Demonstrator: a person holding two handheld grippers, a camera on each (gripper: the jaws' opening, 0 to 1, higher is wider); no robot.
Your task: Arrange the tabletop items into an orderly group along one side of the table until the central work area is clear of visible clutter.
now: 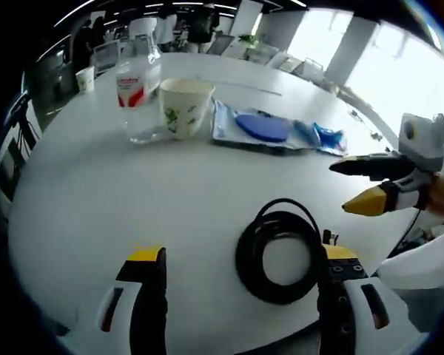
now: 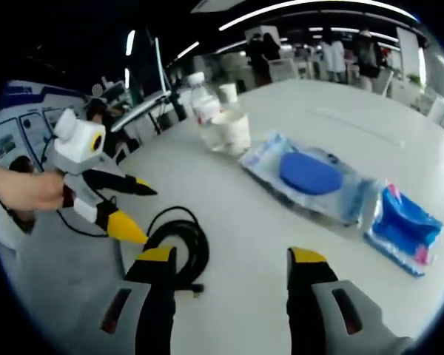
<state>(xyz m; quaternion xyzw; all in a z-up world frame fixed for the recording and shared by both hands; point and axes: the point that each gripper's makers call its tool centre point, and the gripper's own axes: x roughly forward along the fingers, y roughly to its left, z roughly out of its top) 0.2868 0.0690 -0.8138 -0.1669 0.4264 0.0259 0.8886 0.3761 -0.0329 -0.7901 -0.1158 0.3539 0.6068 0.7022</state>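
Observation:
A black coiled cable (image 1: pixel 246 259) lies on the white table (image 1: pixel 96 192) near its edge, between the wide-apart jaws of my open left gripper (image 1: pixel 242 255). Farther off stand a clear water bottle (image 1: pixel 138 81) and a paper cup (image 1: pixel 185 107), side by side. To their right lie a clear pack holding a blue disc (image 1: pixel 260 127) and a small blue packet (image 1: pixel 324 137). My right gripper (image 1: pixel 342 188) comes in from the right, open and empty. In the right gripper view my right gripper (image 2: pixel 233 255) hovers open over the table, with the cable (image 2: pixel 200 244), the left gripper (image 2: pixel 148 214), the pack (image 2: pixel 311 174) and the packet (image 2: pixel 403 225) ahead.
A second paper cup (image 1: pixel 85 78) stands far back near the table's edge. Chairs and people are beyond the far side. A hand (image 2: pixel 18 188) holds the left gripper. Bare tabletop (image 2: pixel 244 222) stretches between the cable and the pack.

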